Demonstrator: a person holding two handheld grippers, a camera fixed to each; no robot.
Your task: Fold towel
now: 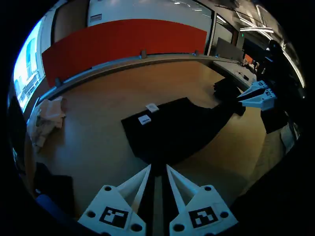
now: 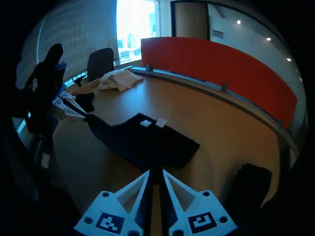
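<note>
While left gripper (image 1: 158, 167) and right gripper (image 2: 156, 172) clamp corners of the dark fabric towel (image 1: 173, 129), uneven pulling may slip one free.

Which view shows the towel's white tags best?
The left gripper view: both white tags look larger and brighter against the dark towel. The right gripper view shows the tags smaller and dimmer, side by side.

Too small to read: white tags (image 1: 145, 120) on towel (image 1: 177, 129)
</note>
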